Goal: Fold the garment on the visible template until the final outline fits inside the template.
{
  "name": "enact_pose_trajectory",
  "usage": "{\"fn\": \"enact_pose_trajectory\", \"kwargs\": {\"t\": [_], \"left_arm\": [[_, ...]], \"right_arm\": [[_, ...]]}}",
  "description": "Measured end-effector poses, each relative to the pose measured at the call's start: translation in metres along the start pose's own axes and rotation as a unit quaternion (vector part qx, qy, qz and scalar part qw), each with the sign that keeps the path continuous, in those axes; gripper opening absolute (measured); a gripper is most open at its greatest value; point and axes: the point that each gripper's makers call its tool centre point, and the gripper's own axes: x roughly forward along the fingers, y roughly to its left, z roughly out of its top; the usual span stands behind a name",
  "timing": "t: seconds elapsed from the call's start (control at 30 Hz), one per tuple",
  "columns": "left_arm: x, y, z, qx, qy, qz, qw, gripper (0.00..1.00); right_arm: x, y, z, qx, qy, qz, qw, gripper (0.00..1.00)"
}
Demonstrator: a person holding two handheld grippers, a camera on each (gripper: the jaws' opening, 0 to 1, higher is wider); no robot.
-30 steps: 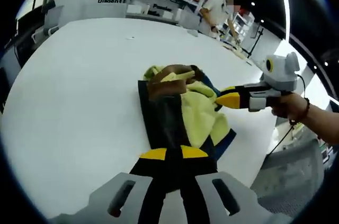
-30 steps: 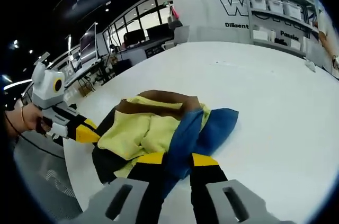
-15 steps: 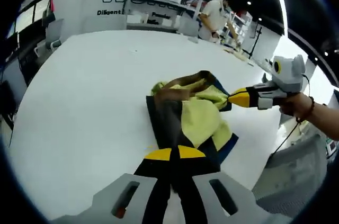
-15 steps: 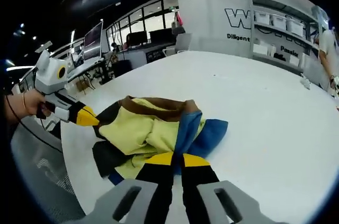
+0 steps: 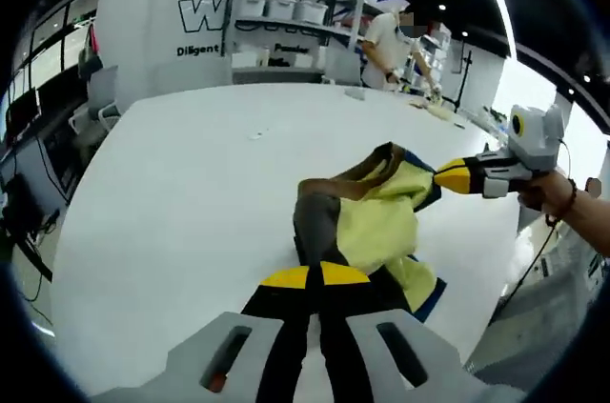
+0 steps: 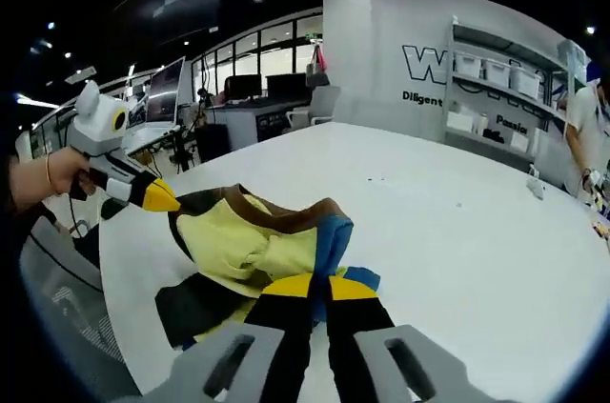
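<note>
In the left gripper view, the far left holds desks with monitors [image 5: 21, 117] at the edge of the room. Behind the white table [image 5: 181, 184] stands a white wall [image 5: 162, 22] with large letters of which only "W" can be read, and a smaller line beneath starting "Diligent"; the rest is cut off by a shelf unit [image 5: 286, 27] carrying white bins. A person [image 5: 386, 41] stands at the shelves further right.

The garment [image 5: 367, 222], in yellow, brown, dark grey and blue, lies bunched on the table in the middle of this view. The left gripper [image 5: 315, 276] has its yellow-tipped jaws pressed together on the garment's near dark edge. To the right, the right gripper [image 5: 456, 175] pinches the far yellow and blue edge, with a hand [image 5: 548, 195] behind it.

In the right gripper view, the left gripper [image 6: 162, 197] enters from the left, its tip at the dark and yellow corner of the garment [image 6: 248, 246]. In the middle, the right gripper [image 6: 319, 286] is clamped on the blue fabric. The wall [image 6: 381, 50] on the right reads "W" and "Diligent", and a word on the shelves [image 6: 496, 79] may be "Passion", though it is too small to be sure.
</note>
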Motion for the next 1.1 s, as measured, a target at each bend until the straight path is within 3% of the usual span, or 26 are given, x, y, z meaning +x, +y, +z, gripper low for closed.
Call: {"fn": "enact_pose_trajectory", "kwargs": {"t": [0.4,0.67,0.93,1.1], "left_arm": [[0.025,0.020,0.046,0.020,-0.011,0.025,0.9994,0.00],[0.043,0.038,0.065,0.017,-0.007,0.047,0.9988,0.00],[0.066,0.058,0.082,0.036,-0.006,0.061,0.9975,0.00],[0.089,0.068,0.092,0.056,-0.003,0.063,0.9965,0.00]], "right_arm": [[0.033,-0.026,0.035,-0.002,-0.011,-0.009,0.9999,0.00],[0.053,-0.037,0.050,-0.004,-0.009,-0.018,0.9998,0.00],[0.085,-0.054,0.057,0.021,-0.004,-0.027,0.9994,0.00],[0.103,-0.067,0.050,0.037,0.020,-0.047,0.9980,0.00]]}}
